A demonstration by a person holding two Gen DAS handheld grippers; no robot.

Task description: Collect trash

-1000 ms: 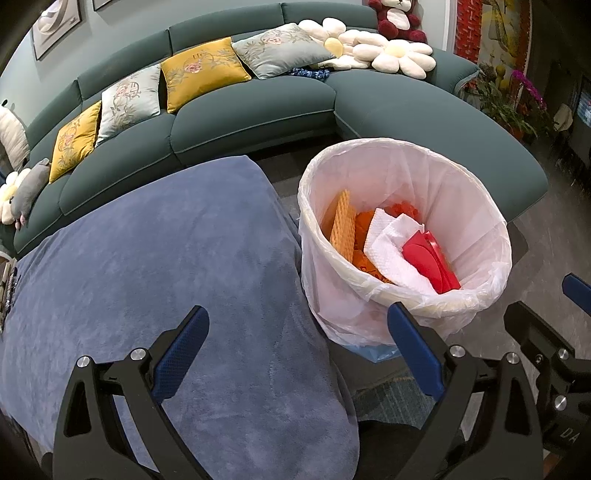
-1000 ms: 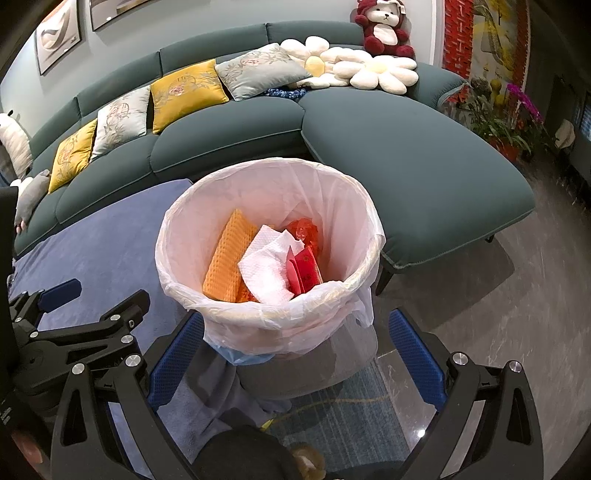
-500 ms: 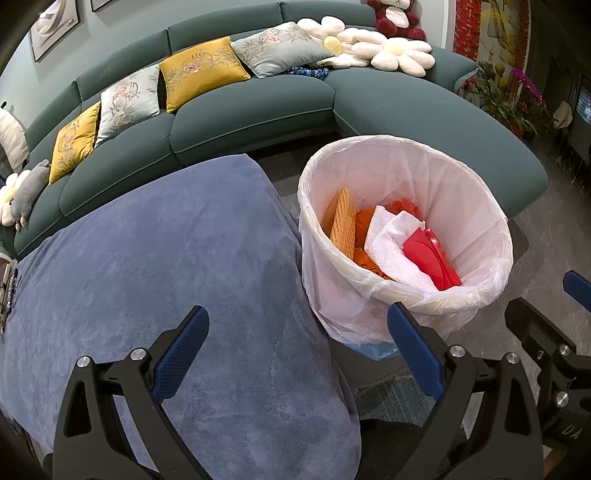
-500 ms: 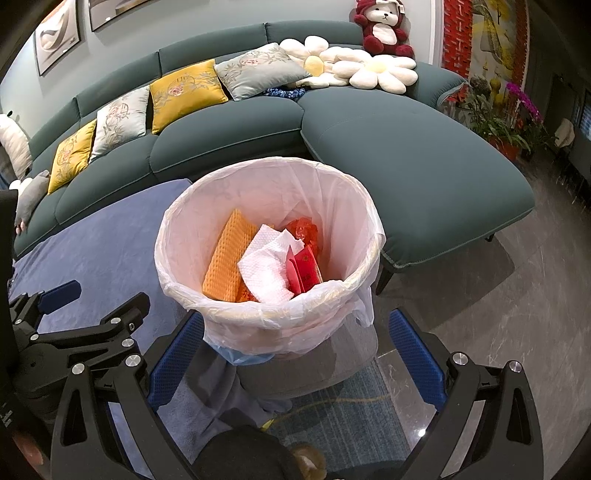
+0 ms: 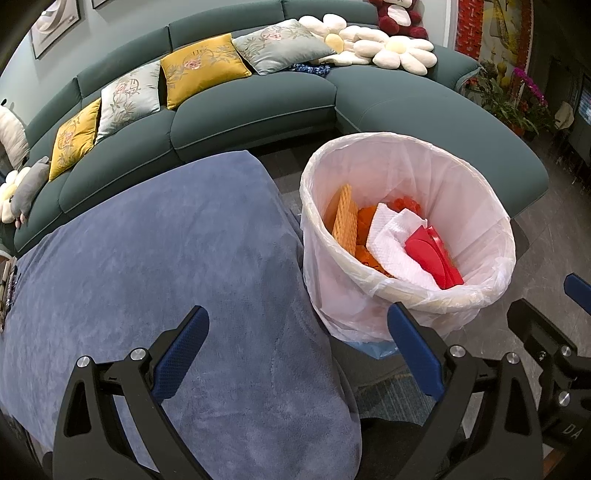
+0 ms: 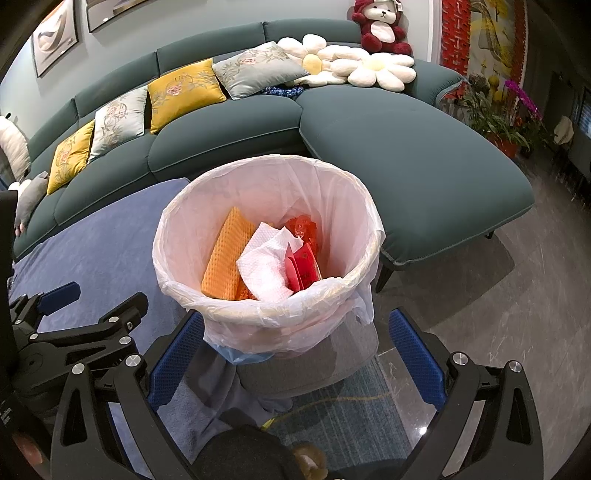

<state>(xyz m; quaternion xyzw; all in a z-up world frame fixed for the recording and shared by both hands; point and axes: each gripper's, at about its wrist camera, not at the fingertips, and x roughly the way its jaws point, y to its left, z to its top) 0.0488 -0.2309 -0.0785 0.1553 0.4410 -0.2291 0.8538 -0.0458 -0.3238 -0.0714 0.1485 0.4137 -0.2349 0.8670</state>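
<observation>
We hold the left gripper (image 5: 297, 349) and right gripper (image 6: 295, 349) with jaws apart and empty, since the trash already lies inside the lined bin (image 6: 184, 240): orange cloth (image 6: 225, 258), paper towel (image 6: 267, 264), red packets (image 6: 304, 266). Beside the bin, the blue-covered table (image 5: 147, 258) shows no litter.

Trash bin (image 6: 266, 295) stands on the floor (image 6: 498, 314) just beside the right edge of the cloth-covered table (image 5: 147, 258), in front of the curved sofa (image 6: 406, 155). In the bin: waffle-textured cloth (image 6: 225, 258) leans at the left wall, crumpled paper towel (image 6: 266, 266) in the middle, flat packet (image 6: 304, 266) to its right. Cushions (image 6: 181, 88) line the sofa back; flower pillows (image 6: 351, 66) and plush bear (image 6: 382, 26) sit toward its right end, potted plants (image 6: 495, 114) beyond that end.
</observation>
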